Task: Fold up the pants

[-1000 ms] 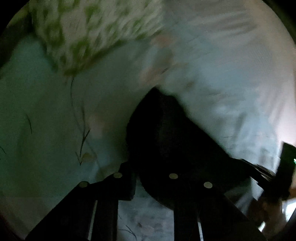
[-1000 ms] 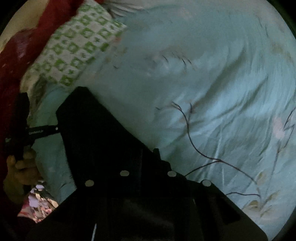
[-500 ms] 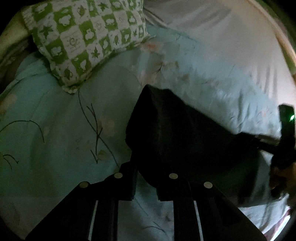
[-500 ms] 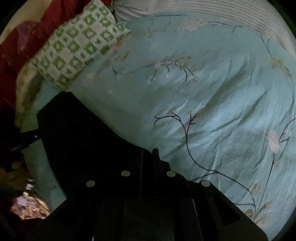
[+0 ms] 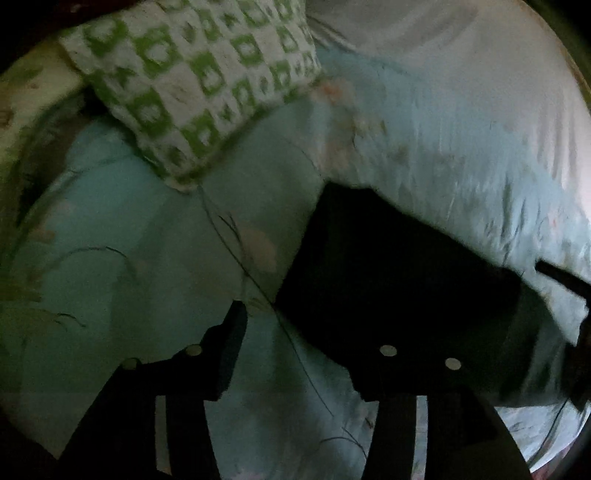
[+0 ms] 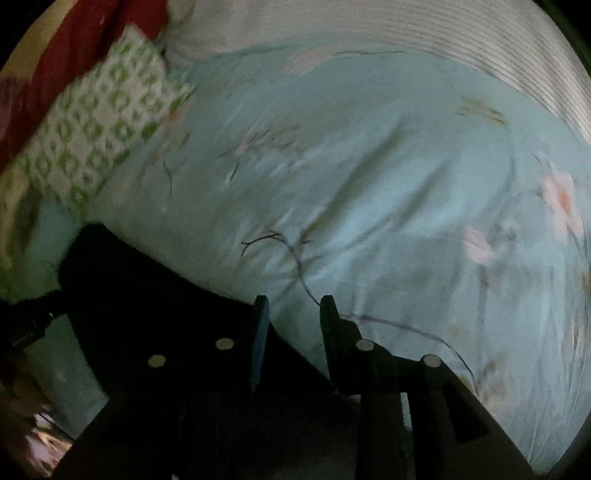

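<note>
My left gripper (image 5: 295,332) is spread wide and empty, the black pants (image 5: 388,280) lying folded on the teal bedspread (image 5: 147,240) against its right finger. My right gripper (image 6: 291,306) is parted, gripping nothing; pants just left, probably released to settle flat.

Setting: a home bedroom, dimly lit. The whole working surface is a bed (image 6: 369,177) covered with a pale blue-green floral bedspread (image 5: 147,258), rumpled, printed with pink blossoms and thin dark stems. At the far left lies a green-and-white checked pillow (image 5: 207,81); a white ribbed sheet (image 6: 406,29) lies along the far edge, and a red cloth (image 6: 74,44) is bunched at the far left corner.
</note>
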